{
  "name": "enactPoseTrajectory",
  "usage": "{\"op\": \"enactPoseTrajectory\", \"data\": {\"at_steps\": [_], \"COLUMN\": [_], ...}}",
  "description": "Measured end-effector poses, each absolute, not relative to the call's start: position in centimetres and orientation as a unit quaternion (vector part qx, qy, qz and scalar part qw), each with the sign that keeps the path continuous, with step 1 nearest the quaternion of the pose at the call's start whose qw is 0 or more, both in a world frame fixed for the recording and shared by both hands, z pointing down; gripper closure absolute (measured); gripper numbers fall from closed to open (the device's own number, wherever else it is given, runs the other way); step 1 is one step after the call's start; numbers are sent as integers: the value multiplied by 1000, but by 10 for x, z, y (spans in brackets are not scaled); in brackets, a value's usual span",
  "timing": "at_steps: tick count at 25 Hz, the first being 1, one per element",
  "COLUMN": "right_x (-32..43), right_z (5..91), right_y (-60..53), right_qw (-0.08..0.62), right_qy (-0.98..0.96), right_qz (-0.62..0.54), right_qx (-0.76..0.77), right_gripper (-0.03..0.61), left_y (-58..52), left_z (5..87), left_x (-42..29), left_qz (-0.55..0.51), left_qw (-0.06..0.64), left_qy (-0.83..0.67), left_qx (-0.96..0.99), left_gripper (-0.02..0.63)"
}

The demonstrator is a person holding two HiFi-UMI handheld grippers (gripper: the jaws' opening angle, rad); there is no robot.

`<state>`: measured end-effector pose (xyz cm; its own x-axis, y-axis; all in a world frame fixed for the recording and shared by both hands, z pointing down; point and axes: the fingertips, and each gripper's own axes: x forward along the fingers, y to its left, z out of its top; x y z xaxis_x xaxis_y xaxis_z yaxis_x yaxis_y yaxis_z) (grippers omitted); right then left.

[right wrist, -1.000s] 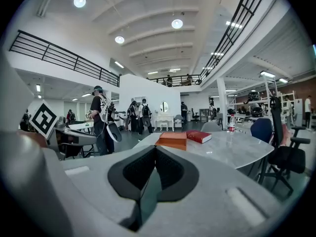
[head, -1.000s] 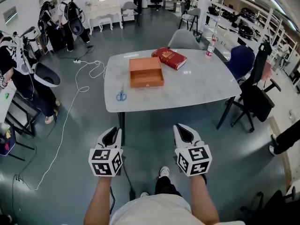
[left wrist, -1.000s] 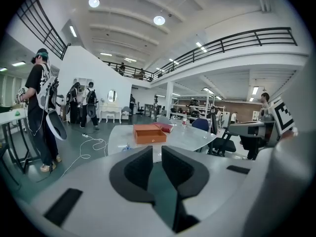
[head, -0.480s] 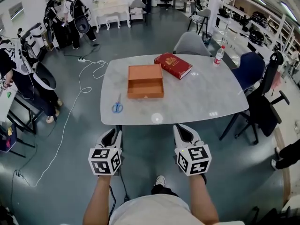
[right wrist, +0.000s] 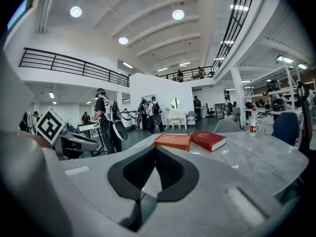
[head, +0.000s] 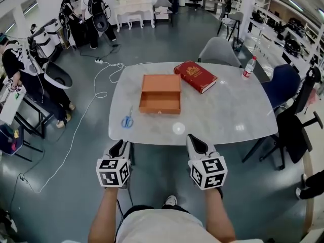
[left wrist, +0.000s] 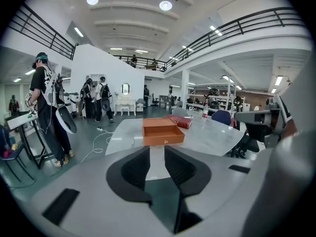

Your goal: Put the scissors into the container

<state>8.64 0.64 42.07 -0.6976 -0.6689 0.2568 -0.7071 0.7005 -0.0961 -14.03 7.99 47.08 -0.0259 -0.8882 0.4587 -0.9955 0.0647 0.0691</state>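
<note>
1. While lying flat near the front-left edge of the table (head: 228, 110), the one pair of scissors (head: 127, 120) had its blue handles toward me and its blades pointing away, near the single orange container (head: 160, 93) but not touching it.
2. Only the head view showed the scissors; both gripper views caught the container and the one red book (head: 195, 76).
3. Left gripper (head: 120, 147) was cracked open a bit and empty; right gripper (head: 195, 142) had its tips touching, gripping nothing.
</note>
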Motion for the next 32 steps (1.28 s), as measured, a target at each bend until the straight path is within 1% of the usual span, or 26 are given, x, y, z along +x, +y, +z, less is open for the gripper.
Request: {"op": "enactPoseTrajectory", "data": {"at_steps": [9, 16, 32], "right_x": [79, 63, 2], "right_z": [422, 434, 466], "right_y": [-23, -55, -162], "right_qw": [101, 116, 162], "right_qy": [-926, -926, -912], "right_qz": [92, 94, 116], "right_qx": [352, 347, 359], "right_gripper": [574, 574, 574], "left_y": [54, 25, -63], "left_z": [487, 515, 603], "left_x": [-152, -172, -232], "left_qz": [175, 191, 257], "left_qw": [202, 228, 328], "left_qy": [-708, -701, -648], "left_qx": [654, 648, 637], "left_gripper": [543, 545, 532]}}
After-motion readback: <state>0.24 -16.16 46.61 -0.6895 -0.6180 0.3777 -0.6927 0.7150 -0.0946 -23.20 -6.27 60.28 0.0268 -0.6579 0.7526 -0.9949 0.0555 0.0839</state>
